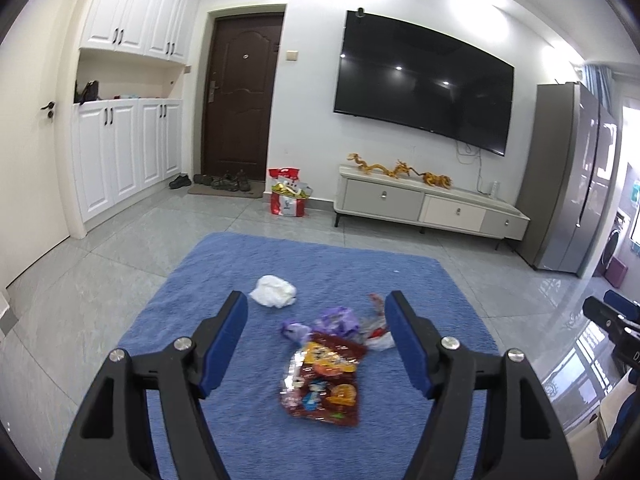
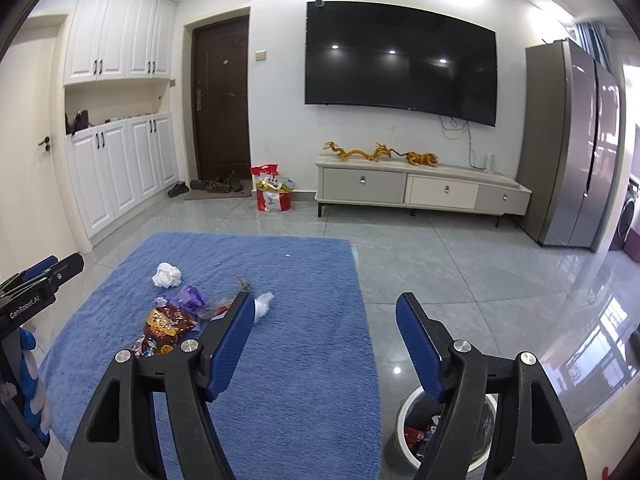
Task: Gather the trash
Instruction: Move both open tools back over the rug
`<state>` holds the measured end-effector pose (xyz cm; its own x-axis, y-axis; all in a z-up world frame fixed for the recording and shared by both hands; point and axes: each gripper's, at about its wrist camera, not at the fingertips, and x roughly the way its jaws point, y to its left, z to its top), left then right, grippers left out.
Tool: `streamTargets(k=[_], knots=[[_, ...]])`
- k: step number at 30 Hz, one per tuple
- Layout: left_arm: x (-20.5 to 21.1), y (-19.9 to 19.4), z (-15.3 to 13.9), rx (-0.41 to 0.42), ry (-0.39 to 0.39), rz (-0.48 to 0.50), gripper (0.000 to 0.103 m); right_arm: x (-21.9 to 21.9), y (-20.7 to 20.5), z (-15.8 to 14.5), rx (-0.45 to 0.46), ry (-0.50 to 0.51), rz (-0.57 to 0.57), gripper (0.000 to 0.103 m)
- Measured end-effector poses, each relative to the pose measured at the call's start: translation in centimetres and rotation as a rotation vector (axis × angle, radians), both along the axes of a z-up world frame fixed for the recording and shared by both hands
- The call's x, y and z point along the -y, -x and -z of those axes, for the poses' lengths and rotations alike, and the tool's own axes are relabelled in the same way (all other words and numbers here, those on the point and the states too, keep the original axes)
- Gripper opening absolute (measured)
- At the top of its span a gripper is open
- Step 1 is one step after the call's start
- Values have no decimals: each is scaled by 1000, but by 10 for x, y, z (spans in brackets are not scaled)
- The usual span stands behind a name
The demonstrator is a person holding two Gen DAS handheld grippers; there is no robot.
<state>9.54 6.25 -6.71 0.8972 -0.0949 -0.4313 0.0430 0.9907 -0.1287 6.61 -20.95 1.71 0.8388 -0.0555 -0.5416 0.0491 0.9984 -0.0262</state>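
Note:
Trash lies on a blue rug (image 1: 248, 432). A red snack bag (image 1: 322, 386) lies between the open fingers of my left gripper (image 1: 316, 312), below them. Beyond it lie a purple wrapper (image 1: 332, 320), a clear wrapper (image 1: 378, 330) and a white crumpled tissue (image 1: 274, 291). The right wrist view shows the same red snack bag (image 2: 168, 326), purple wrapper (image 2: 192, 298), tissue (image 2: 167, 275) and a small white scrap (image 2: 263, 304). My right gripper (image 2: 326, 314) is open and empty, above the rug's right edge. A round bin (image 2: 404, 446) with trash inside stands on the floor below its right finger.
Grey tiled floor (image 2: 460, 264) surrounds the rug. A TV cabinet (image 2: 424, 192) and a large TV (image 2: 400, 60) are on the far wall, a fridge (image 2: 572, 148) at right, a red bag (image 2: 272, 192) by the brown door (image 2: 220, 100), white cupboards (image 2: 116, 168) at left.

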Motion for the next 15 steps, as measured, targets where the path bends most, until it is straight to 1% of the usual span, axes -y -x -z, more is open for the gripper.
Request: streamTargets(k=[4, 8, 11, 15], knots=[[-26, -5, 9, -20, 13, -33, 73, -18, -12, 2, -22, 7, -34, 74], [-46, -14, 21, -47, 21, -68, 73, -34, -26, 11, -51, 11, -70, 74], [-61, -28, 33, -83, 27, -91, 73, -43, -37, 20, -76, 17, -89, 74], [-75, -48, 52, -131, 10, -117, 73, -47, -54, 33, -110, 20, -96, 74]])
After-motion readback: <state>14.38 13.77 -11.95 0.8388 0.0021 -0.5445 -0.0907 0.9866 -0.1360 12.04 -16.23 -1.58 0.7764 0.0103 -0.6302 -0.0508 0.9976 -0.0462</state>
